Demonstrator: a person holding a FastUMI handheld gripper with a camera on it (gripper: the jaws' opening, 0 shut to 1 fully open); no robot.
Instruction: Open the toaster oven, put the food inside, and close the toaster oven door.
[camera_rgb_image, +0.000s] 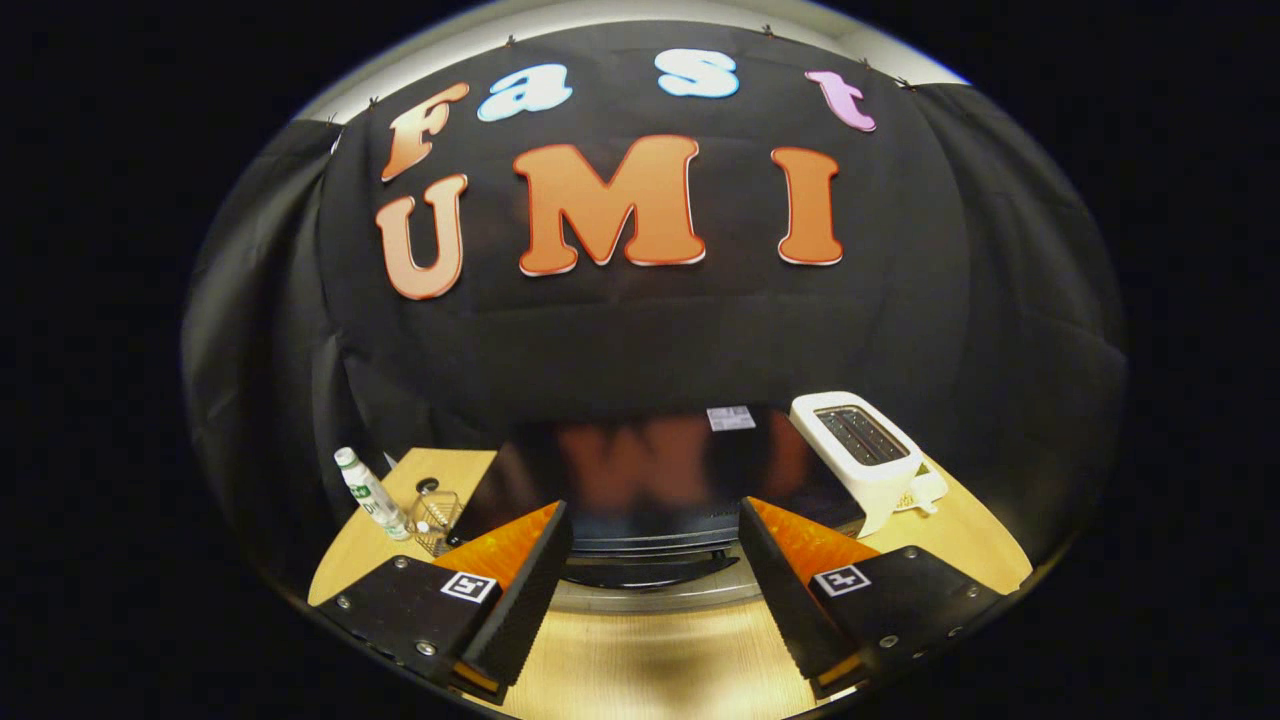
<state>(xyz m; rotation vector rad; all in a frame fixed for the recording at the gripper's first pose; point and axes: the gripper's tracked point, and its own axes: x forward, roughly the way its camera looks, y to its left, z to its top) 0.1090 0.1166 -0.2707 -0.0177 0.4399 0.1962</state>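
A black toaster oven (640, 465) with a glossy top stands on the wooden table (640, 660), just ahead of and below my fingers. Its front edge, with a dark curved handle (645, 570) and a silvery strip (650, 597), shows in the gap between the fingers. I look down on it from above, and the door appears shut. My gripper (652, 510) is open and wide apart above the oven's front, with nothing held between the fingers.
A white slot toaster (865, 450) stands to the right of the oven, close to its side. To the left are a white bottle with a green label (368, 492) and a small wire basket (435, 520). Black cloth walls the booth behind.
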